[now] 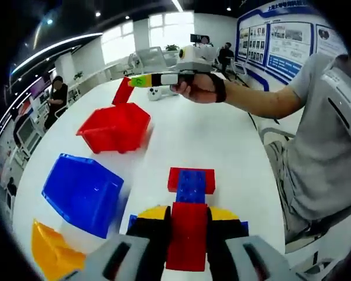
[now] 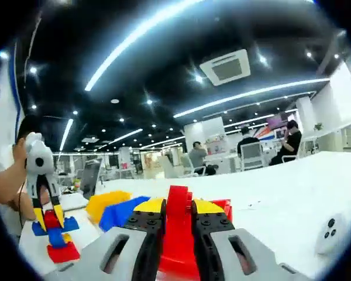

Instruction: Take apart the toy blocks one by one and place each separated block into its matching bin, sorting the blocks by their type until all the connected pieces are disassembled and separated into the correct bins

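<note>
The block assembly (image 1: 191, 186) rests on the white table (image 1: 234, 140): a red block nearest me, then a blue one on a red one, with yellow and blue pieces underneath. My left gripper (image 1: 188, 221) is shut on its near red block (image 1: 188, 240). In the right gripper view, the left gripper (image 2: 50, 221) stands over the assembly (image 2: 57, 240) at the far left. My right gripper (image 2: 176, 216) is shut on a single red block (image 2: 176, 234). From the left gripper view, the right gripper (image 1: 137, 82) holds that red block (image 1: 123, 92) just above the red bin (image 1: 114, 126).
The blue bin (image 1: 82, 193) and yellow bin (image 1: 52, 252) sit in a row nearer than the red bin. A person's hand and arm (image 1: 251, 96) carry the right gripper. A small white device (image 2: 329, 231) lies on the table. Chairs and people are in the background.
</note>
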A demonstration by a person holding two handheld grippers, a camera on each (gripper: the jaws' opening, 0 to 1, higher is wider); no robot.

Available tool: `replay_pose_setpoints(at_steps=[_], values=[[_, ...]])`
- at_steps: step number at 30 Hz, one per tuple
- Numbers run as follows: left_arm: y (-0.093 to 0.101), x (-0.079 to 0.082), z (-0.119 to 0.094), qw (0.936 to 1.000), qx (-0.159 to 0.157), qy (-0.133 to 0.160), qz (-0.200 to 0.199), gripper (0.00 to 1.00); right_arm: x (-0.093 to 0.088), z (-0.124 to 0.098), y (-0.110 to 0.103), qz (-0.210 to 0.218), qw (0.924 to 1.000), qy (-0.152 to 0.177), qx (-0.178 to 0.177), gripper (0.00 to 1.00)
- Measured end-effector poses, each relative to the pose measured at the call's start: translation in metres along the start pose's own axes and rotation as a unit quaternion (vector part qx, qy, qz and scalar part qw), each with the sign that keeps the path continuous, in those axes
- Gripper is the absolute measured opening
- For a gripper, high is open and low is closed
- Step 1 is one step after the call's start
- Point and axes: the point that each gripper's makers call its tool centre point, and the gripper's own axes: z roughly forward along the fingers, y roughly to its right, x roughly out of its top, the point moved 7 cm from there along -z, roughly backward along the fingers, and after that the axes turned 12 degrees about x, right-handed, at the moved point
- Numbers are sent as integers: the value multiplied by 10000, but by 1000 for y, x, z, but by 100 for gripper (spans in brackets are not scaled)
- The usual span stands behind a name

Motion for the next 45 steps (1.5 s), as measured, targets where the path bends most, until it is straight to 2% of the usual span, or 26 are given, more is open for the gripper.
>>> replay_pose_setpoints(at_steps=[3,6,10,14,21,24,27,30,32,34,35,36,38,40,43,45], values=[[0,0,0,10000,7,26,-15,26,-4,4,-4,-66,9999,-99,44,18],[-1,0,0,10000,-5,29,-11,26,-15,10,-4,88,9988,-456,139,19],[-1,0,0,10000,-8,3,0,26,-15,13,2,29,9991,-420,-23,43],[0,0,0,10000,10,35,-20,26,-8,6,-3,163,9992,-362,10,39],[-1,-1,0,10000,12,69,-26,26,3,-4,-38,32,9975,-422,557,34],[-1,-1,0,10000,6,89,-29,26,2,-8,-53,129,9956,-512,779,34],[-1,-1,0,10000,10,91,-35,26,-6,-12,-70,346,9909,-685,1107,33],[-1,-1,0,10000,32,77,-30,26,-29,-18,-100,824,9740,-1196,1739,33],[-1,-1,0,10000,25,87,-33,26,-40,-22,-112,1296,9640,-1380,1865,33],[-1,-1,0,9999,18,100,-34,26,-53,-28,-127,1812,9486,-1702,1961,33],[-1,-1,0,9999,14,105,-32,26,-60,-31,-136,2205,9353,-1920,1992,33],[0,-1,0,9999,11,108,-34,26,-63,-33,-140,2423,9285,-1981,1998,33],[0,-1,0,9999,13,109,-30,26,-70,-36,-149,3220,9024,-2123,1922,32],[0,-1,0,9999,20,105,-19,26,-75,-37,-153,3663,8840,-2267,1816,32],[0,-1,0,9999,2,123,-13,26,-76,-35,-158,4087,8678,-2195,1782,30],[-1,-1,0,9999,-12,140,-2,26,-78,-34,-159,4216,8631,-2179,1726,29]])
